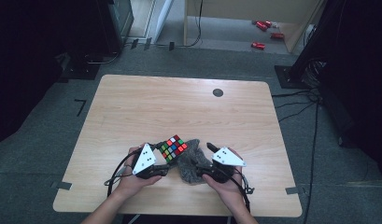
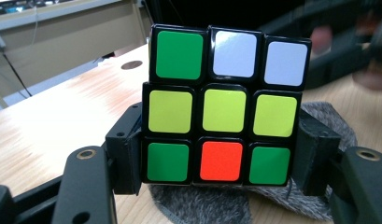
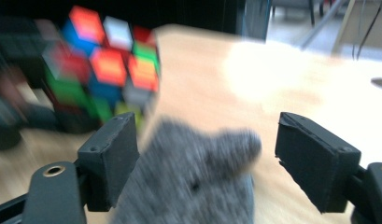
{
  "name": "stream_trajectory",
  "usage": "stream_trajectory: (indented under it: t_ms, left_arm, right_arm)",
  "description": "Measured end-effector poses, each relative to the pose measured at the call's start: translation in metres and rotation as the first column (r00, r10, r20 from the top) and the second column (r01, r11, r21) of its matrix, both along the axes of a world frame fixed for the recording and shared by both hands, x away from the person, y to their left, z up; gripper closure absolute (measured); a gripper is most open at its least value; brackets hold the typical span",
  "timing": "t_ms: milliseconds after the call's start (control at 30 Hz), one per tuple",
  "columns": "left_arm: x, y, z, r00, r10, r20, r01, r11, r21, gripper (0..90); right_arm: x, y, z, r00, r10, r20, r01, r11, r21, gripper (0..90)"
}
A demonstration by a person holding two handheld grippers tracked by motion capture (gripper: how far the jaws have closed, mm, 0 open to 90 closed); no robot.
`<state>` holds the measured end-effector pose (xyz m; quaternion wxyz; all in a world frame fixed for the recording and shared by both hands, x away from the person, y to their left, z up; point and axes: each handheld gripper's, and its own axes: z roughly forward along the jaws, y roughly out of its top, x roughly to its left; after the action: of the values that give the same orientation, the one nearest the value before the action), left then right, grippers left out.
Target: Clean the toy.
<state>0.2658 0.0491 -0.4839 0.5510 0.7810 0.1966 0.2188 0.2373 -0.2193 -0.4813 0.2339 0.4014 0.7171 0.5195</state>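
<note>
Left gripper view shows what the high view cannot: the left gripper [image 2: 216,163] has its black jaws pressed against both sides of the puzzle cube [image 2: 223,105], glossy green, white, yellow and orange stickers facing the lens. Right gripper view, blurred, has the right gripper [image 3: 205,158] with jaws spread, the fuzzy grey cloth [image 3: 193,182] between them, unpinched. High view places cube and crumpled cloth together near the front edge of the pale wood-grain table [image 1: 132,107].

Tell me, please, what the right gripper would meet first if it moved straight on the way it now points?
Most likely the grey cloth, which lies between the open jaws of the right gripper. The puzzle cube lies farther off to one side; depth is unclear.
</note>
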Motion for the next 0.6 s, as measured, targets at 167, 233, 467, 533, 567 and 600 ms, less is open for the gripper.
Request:
stream_trajectory:
  t_ms: [167, 233, 467, 533, 567, 600]
  left_arm:
    - [0.002, 0.006, 0.002, 0.9988, 0.020, -0.045, -0.021, 0.9996, -0.019, 34.4]
    - [0.003, 0.007, 0.002, 0.9981, 0.024, -0.056, -0.025, 0.9994, -0.024, 34.4]
    - [0.003, 0.008, 0.002, 0.9973, 0.027, -0.068, -0.029, 0.9993, -0.026, 34.4]
    - [0.003, 0.007, 0.001, 0.9971, 0.029, -0.071, -0.031, 0.9993, -0.022, 34.4]
    - [0.003, 0.007, 0.001, 0.9970, 0.030, -0.071, -0.031, 0.9993, -0.021, 34.4]
    - [0.003, 0.007, 0.001, 0.9970, 0.030, -0.071, -0.031, 0.9993, -0.021, 34.3]
  right_arm:
    - [0.007, 0.011, -0.020, 0.9943, 0.035, -0.101, -0.047, 0.992, -0.121, 33.5]
    - [0.007, 0.014, -0.024, 0.9880, 0.065, -0.140, -0.086, 0.985, -0.152, 48.2]
    - [0.009, 0.015, -0.030, 0.9746, 0.100, -0.200, -0.139, 0.971, -0.192, 70.2]
    - [0.010, 0.014, -0.029, 0.9747, 0.102, -0.198, -0.141, 0.972, -0.188, 73.0]
    - [0.009, 0.013, -0.029, 0.9756, 0.104, -0.193, -0.142, 0.971, -0.192, 74.3]
    - [0.008, 0.013, -0.028, 0.9764, 0.103, -0.190, -0.140, 0.971, -0.191, 74.7]
